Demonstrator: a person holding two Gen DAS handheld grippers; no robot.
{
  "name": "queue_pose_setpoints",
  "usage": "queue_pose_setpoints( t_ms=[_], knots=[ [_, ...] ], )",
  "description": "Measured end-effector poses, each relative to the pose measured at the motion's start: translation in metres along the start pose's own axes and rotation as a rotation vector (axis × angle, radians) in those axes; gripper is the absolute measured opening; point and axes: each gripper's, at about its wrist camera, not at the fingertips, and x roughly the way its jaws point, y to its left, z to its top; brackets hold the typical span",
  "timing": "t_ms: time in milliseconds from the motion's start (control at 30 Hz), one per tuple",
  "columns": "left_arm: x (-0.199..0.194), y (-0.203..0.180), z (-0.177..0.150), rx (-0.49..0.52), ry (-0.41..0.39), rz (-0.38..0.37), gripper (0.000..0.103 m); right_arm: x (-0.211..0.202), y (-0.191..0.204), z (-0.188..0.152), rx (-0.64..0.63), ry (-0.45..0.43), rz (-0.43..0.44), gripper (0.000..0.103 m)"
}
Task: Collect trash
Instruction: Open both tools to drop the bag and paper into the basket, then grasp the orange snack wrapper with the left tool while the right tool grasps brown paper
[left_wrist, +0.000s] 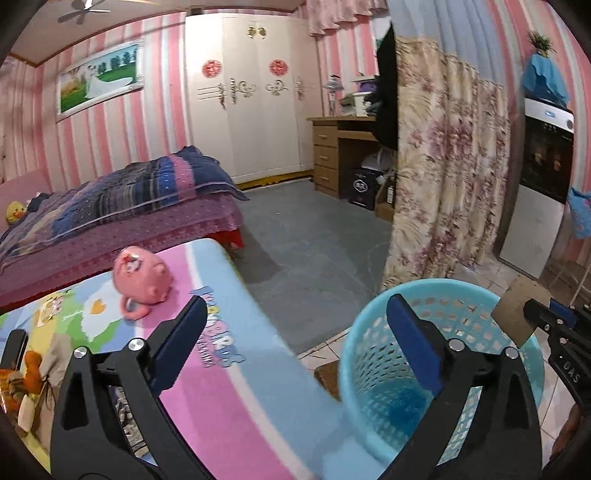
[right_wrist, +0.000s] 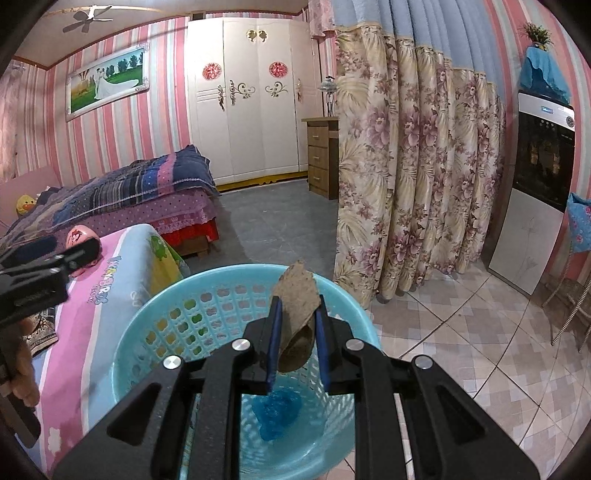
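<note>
Two grippers over the blue basket (right_wrist: 155, 332) beside tiled floor (right_wrist: 461, 350): right gripper (right_wrist: 297, 314) clamps cardboard (right_wrist: 295, 295), left gripper (left_wrist: 295, 332) gapes empty.

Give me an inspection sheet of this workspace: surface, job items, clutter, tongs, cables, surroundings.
Surface: cartoon-print mat, pink and blue stripes, beside the basket.
Job's things: blue plastic basket on the tiled floor; crumpled blue wrapper already at its bottom; brown cardboard scrap held above the basket.
Clutter: pink plush toy on the mat; small items at the mat's left edge, too blurred to name.
Tongs: left tongs open, nothing between them; right tongs shut on the cardboard scrap.
Cables: nothing seen.
Surroundings: bed with blue quilt, white wardrobe, floral curtain, wooden desk, water dispenser.
</note>
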Motion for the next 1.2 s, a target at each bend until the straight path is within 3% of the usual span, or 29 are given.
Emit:
queue_pose_setpoints(
  t_ms=[200, 233, 333, 400, 467, 567, 700, 933, 1200],
  knots=[
    [-0.01, 0.016, -0.004, -0.026, 0.003, 0.028, 0.096, 0.011, 0.011, 0.002, -0.009, 0.003, -0.024, 0.022],
    [-0.011, 0.019, -0.005, -0.031, 0.005, 0.031, 0.096, 0.013, 0.012, 0.002, -0.007, 0.006, -0.022, 0.03],
    [-0.019, 0.027, -0.01, -0.051, 0.018, 0.035, 0.096, 0.014, 0.014, 0.001, -0.012, 0.006, -0.029, 0.069],
    [-0.031, 0.033, -0.013, -0.058, 0.013, 0.045, 0.096, 0.009, 0.018, 0.0, -0.025, 0.004, -0.038, 0.074],
    [-0.041, 0.037, -0.014, -0.056, 0.004, 0.06, 0.097, 0.004, 0.02, 0.002, -0.033, -0.005, -0.049, 0.088],
    [-0.069, 0.051, -0.013, -0.059, -0.03, 0.082, 0.097, -0.012, 0.028, 0.007, -0.045, -0.049, -0.053, 0.096],
    [-0.105, 0.076, -0.009, -0.061, -0.067, 0.124, 0.097, -0.034, 0.055, 0.018, -0.094, -0.089, -0.037, 0.098],
    [-0.159, 0.158, -0.015, -0.109, -0.068, 0.261, 0.098, -0.075, 0.119, 0.031, -0.114, -0.155, 0.09, 0.098],
    [-0.189, 0.268, -0.046, -0.168, -0.017, 0.427, 0.098, -0.091, 0.21, 0.023, -0.166, -0.111, 0.224, 0.098]
  ],
)
